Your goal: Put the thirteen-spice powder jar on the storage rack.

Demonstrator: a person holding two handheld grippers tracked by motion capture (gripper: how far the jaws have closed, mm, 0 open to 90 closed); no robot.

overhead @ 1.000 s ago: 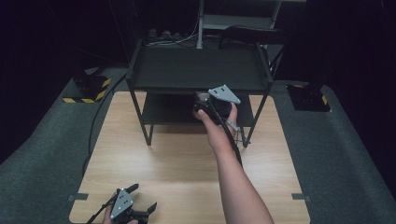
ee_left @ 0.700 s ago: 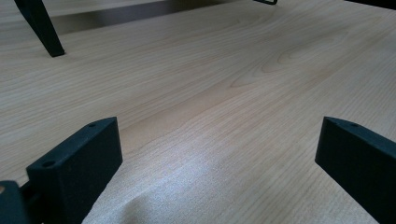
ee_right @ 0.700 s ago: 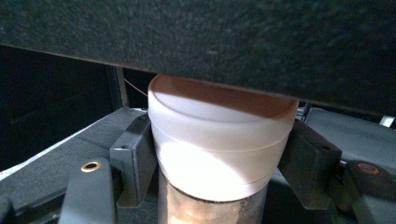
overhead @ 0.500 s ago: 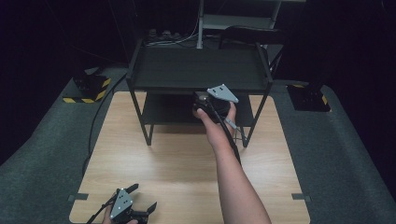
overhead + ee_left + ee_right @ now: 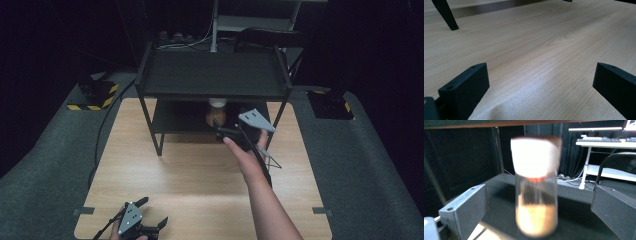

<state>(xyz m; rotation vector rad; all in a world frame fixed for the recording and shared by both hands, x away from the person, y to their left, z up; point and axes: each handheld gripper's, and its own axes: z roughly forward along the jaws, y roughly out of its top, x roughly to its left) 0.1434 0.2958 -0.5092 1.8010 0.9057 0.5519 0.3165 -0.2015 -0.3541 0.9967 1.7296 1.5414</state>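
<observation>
The right hand-held gripper [image 5: 223, 131] is held wide open at frame centre, lined up on the jar [image 5: 536, 187], which stands ungripped between the 2 jaws on the rack's [image 5: 215, 75] lower shelf. The left hand-held gripper [image 5: 150, 224], open and empty, is parked at the lower left on the worktop [image 5: 190, 170].

The jar [image 5: 535, 187] stands on the rack's lower shelf [image 5: 175, 117], between my right claw's [image 5: 537, 205] jaws; my left claw [image 5: 145, 220] sits at the worktop's [image 5: 200, 175] near edge.

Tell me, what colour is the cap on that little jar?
White, clearest in the right gripper view: the cap tops the jar.
</observation>
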